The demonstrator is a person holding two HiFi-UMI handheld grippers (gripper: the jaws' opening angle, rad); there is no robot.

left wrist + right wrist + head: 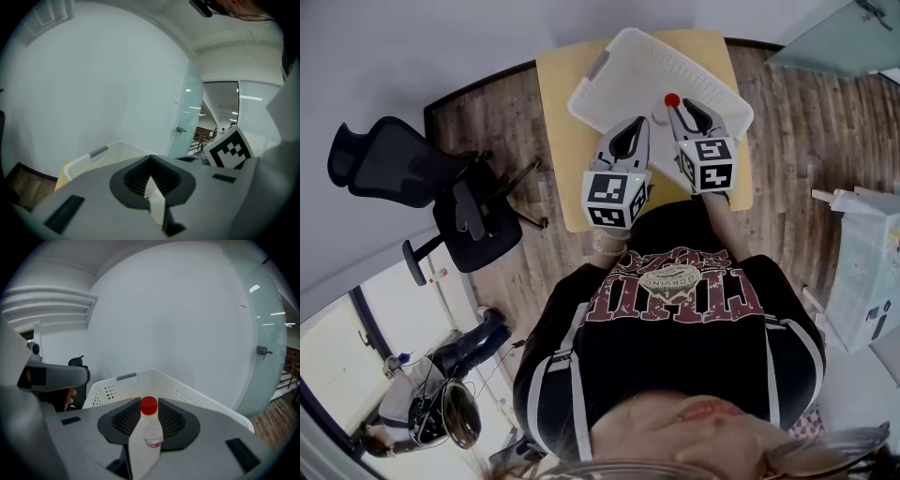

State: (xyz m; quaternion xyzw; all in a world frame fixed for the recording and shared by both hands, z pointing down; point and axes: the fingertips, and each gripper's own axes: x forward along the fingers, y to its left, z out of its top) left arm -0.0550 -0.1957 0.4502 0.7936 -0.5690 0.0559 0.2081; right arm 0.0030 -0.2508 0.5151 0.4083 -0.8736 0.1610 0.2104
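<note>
At the far left one black office chair [441,197] stands on the wood floor, well apart from the yellow tabletop [558,141].

The left gripper [634,124] hangs over the near edge of the tabletop, just short of the basket. In the left gripper view its jaws are drawn together, with only a thin pale slit between the dark pads [136,180]. I cannot make out anything held there.

One white perforated basket [609,70] sits on the tabletop. Its grey handle shows on the far rim in both gripper views [93,157] [154,380].

There is one bottle [151,432], clear with a red cap. The jaws of the right gripper [686,111] are clamped on its body from both sides. Its long axis runs along the jaws, and the capped end points away from the person. In the head view the cap [672,99] pokes out past the jaw tips, over the inside of the basket. The rest of the bottle is hidden between the jaws there.

The two grippers are held side by side, near each other but not touching.
</note>
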